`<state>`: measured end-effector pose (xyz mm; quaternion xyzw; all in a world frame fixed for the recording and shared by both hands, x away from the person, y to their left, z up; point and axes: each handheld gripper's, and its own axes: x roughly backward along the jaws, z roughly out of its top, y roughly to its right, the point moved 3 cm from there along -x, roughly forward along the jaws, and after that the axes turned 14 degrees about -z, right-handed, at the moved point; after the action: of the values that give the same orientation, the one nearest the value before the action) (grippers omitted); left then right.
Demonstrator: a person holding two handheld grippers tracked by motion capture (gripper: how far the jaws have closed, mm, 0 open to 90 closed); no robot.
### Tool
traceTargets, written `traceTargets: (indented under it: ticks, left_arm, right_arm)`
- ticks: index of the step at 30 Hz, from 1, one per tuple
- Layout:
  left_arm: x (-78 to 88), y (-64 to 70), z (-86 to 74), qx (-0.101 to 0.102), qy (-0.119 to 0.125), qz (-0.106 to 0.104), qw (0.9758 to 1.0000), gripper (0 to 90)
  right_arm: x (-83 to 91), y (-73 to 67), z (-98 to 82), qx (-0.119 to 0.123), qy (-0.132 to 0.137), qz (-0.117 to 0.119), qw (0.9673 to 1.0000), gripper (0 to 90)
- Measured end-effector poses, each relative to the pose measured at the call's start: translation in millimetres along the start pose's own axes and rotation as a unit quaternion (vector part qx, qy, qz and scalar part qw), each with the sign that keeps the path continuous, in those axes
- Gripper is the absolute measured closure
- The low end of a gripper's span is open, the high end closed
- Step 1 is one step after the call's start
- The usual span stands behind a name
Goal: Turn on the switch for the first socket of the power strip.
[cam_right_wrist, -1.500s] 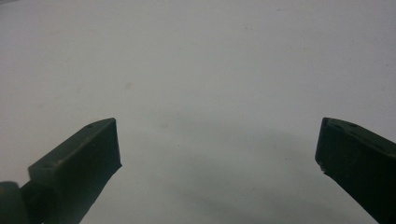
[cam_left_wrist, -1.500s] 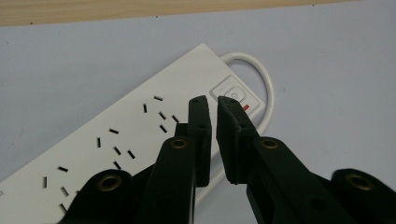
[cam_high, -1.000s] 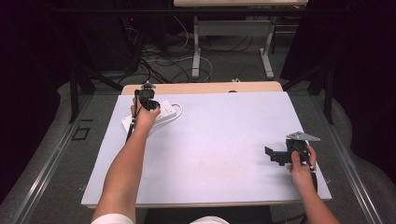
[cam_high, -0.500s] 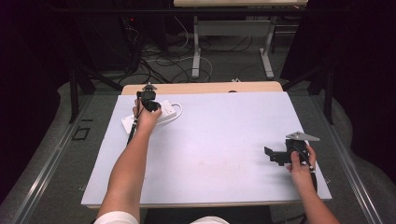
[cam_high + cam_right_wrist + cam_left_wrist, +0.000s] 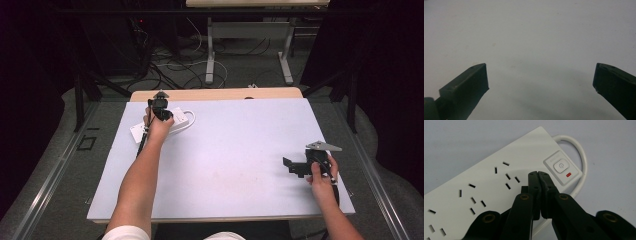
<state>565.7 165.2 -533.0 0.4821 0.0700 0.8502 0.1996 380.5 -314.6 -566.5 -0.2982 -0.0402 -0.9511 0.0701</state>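
Note:
A white power strip [image 5: 179, 120] lies at the table's far left, and its cord [image 5: 192, 118] loops round its right end. My left gripper [image 5: 160, 101] hangs over that end, pointing down. In the left gripper view its tips [image 5: 538, 173] are shut with nothing between them. They sit just above the strip [image 5: 486, 182], close beside the white switch button [image 5: 560, 166] with its red mark. My right gripper [image 5: 291, 166] rests low at the table's right, held by a hand. Its jaws [image 5: 540, 77] stand wide open over bare tabletop.
The pale table top [image 5: 225, 150] spreads between the two hands. A white tag [image 5: 136, 132] lies left of the strip. Beyond the far wooden edge [image 5: 215, 94] are floor cables and the legs of another desk [image 5: 210, 55].
My left gripper has edged slightly to the right over the power strip's switch end. The right gripper has stayed where it was.

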Motion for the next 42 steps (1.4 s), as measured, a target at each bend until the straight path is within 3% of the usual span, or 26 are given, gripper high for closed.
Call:
traceTargets:
  ticks: [15,23,36,40,41,42]
  left_arm:
    - [-6.2,1.3,-3.1,0.007,-0.006,0.002,1.0000,88.2]
    - [-5.5,-1.0,-5.7,0.013,0.007,-0.003,0.9999,88.5]
    - [-5.1,-1.6,-6.2,0.018,0.007,-0.009,0.9998,88.4]
    - [-5.6,-0.8,-6.8,0.019,0.003,-0.006,0.9998,89.8]
    - [-6.1,-1.3,-7.5,0.017,-0.007,-0.003,0.9998,89.9]
    - [-6.9,-0.9,-7.9,0.018,0.001,-0.005,0.9998,90.0]
  right_arm:
    - [-0.2,-0.7,-0.3,-0.002,-0.002,0.001,1.0000,0.0]
    - [-0.5,-1.5,-0.4,-0.005,-0.004,0.001,1.0000,0.0]
    - [-0.8,-1.5,-0.3,-0.001,-0.003,0.004,1.0000,0.0]
    - [-0.7,-1.8,-0.3,-0.001,-0.004,0.004,1.0000,0.0]
    - [-0.6,-1.7,-0.2,0.000,-0.003,0.003,1.0000,0.0]
    - [-0.5,-1.7,-0.1,0.000,-0.003,0.003,1.0000,0.0]
